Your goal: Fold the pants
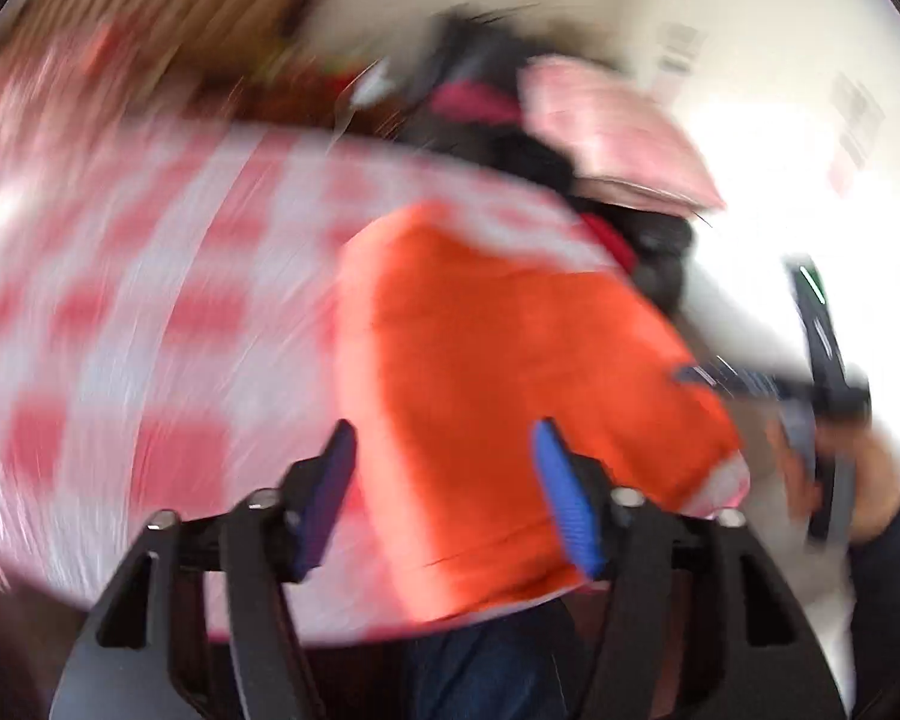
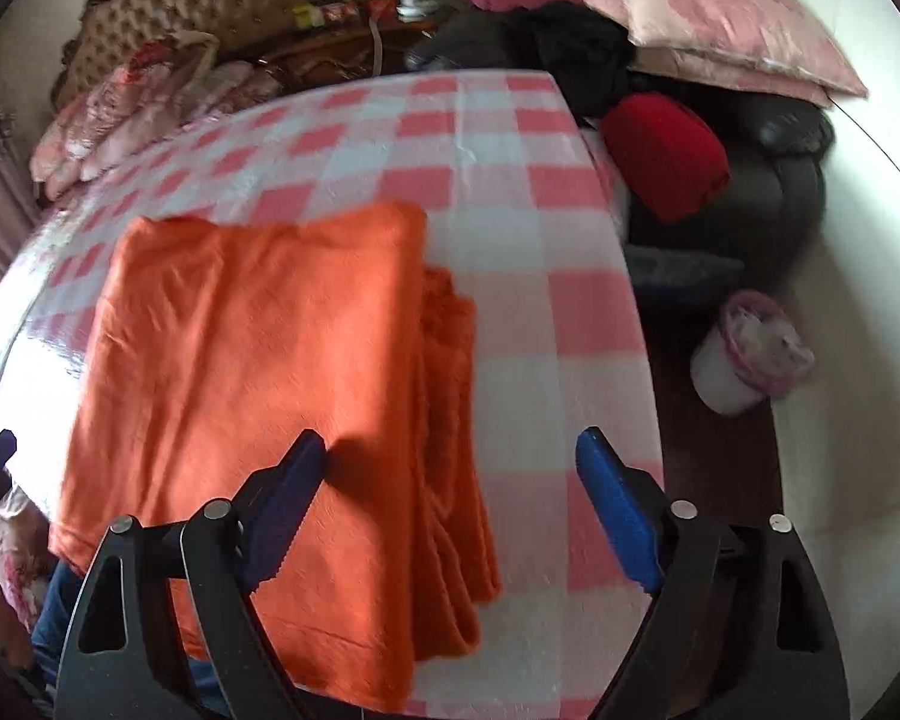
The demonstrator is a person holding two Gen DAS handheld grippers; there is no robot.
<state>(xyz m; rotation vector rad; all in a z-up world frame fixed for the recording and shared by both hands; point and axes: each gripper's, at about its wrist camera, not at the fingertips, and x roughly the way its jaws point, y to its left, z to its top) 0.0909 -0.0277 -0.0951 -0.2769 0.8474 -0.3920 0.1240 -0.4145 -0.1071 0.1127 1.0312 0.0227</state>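
We see matt, crinkled orange cloth pants [image 2: 258, 384] on a glossy plastic-looking checked cover [image 2: 510, 138]; our fingers [image 2: 615, 510] carry ribbed blue pads on black matt plastic.

Left wrist view: I read heavy rotational smear throughout, checks on the tablecloth [image 1: 150, 312] streaked into arcs; right of frame blown out white. Right wrist view: mostly sharp, slight softness low down. Glare washes the cloth at left edge. Finger shadow falls on the orange pants [image 2: 258, 360]. Fisheye bends both rims; corners black.
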